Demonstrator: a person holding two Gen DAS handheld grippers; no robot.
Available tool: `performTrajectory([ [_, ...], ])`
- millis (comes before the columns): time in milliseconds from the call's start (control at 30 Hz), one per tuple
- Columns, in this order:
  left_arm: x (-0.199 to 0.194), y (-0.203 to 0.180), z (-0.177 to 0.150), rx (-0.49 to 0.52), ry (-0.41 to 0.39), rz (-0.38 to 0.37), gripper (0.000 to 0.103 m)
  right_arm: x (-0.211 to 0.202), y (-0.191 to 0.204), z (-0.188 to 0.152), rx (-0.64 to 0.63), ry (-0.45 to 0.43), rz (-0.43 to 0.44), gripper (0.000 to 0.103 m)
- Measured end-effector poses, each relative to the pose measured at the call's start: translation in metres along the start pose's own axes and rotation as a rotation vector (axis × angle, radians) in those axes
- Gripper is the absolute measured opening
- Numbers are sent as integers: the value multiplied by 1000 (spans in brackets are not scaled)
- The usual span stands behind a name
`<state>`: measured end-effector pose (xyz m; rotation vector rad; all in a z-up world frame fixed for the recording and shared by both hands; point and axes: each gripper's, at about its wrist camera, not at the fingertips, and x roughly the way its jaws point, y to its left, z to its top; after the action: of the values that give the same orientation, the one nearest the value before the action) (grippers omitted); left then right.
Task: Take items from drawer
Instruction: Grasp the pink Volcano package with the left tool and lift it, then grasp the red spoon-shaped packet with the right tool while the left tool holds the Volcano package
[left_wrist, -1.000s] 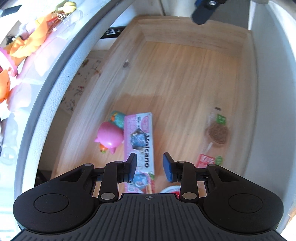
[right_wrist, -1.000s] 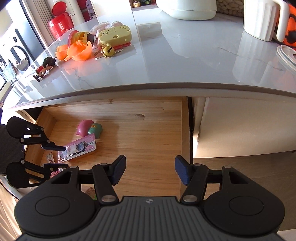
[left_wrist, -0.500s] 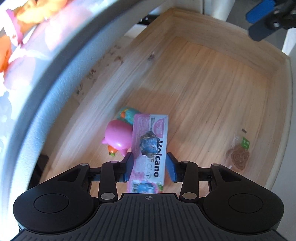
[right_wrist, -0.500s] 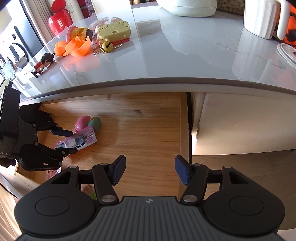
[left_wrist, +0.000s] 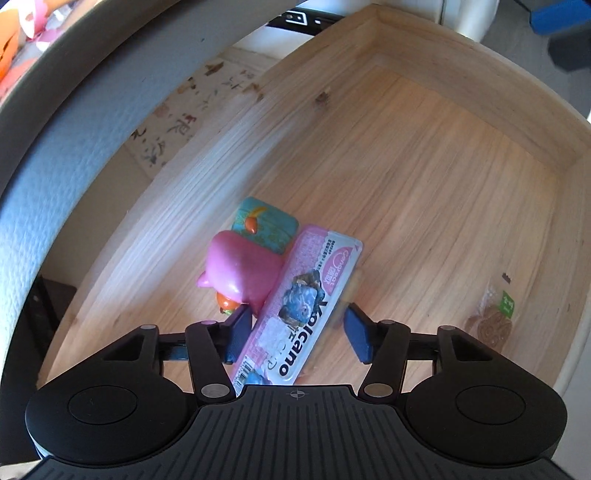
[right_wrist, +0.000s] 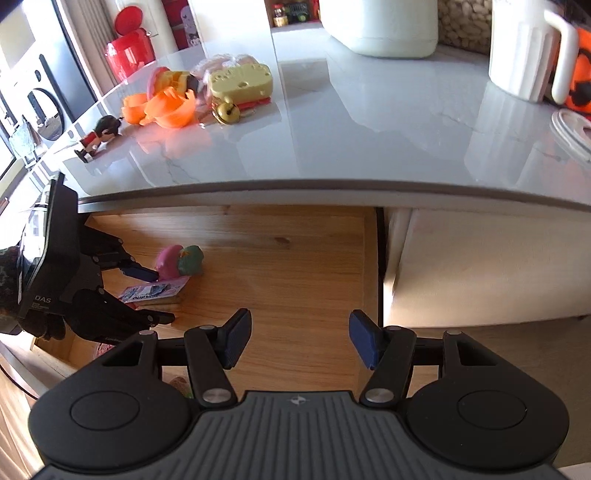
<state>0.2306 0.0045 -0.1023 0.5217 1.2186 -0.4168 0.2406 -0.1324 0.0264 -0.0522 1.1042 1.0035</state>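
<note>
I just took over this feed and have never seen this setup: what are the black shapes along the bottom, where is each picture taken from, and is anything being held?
There is no robot arm: a person carries two hand-held grippers, each with a camera looking along its two blue-tipped fingers.

The left camera looks down into an open wooden drawer. The left gripper has just been opening; its fingers straddle a pink Volcano packet, which looks not yet gripped. Beside the packet lie a pink pig toy and a teal toy; a wrapped biscuit lies off to the right.

The right camera sees the same drawer under a grey countertop with toys and a white jug. The right gripper is open and empty.
</note>
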Motion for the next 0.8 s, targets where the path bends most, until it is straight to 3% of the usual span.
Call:
performTrajectory([
  [67, -3, 1, -1, -14, 28, -28, 49, -8, 9, 3, -63, -30, 31, 60],
  [167, -27, 1, -10, -6, -11, -67, 47, -11, 20, 14, -132, -7, 134, 60],
  [267, -59, 4, -23, -29, -74, -95, 47, 5, 28, 30, -162, 116, 189, 60],
  [433, -112, 22, -47, -168, -255, -158, 47, 55, 44, 42, -86, 425, 260, 60],
  [567, -127, 50, -78, -358, -383, -223, 47, 80, 84, 36, -220, 561, 226, 60],
  [700, -140, 67, -101, -466, -443, -202, 47, 109, 122, 33, -335, 664, 191, 59],
  [800, -148, 81, -121, -528, -462, -197, 47, 123, 143, 30, -372, 689, 172, 59],
])
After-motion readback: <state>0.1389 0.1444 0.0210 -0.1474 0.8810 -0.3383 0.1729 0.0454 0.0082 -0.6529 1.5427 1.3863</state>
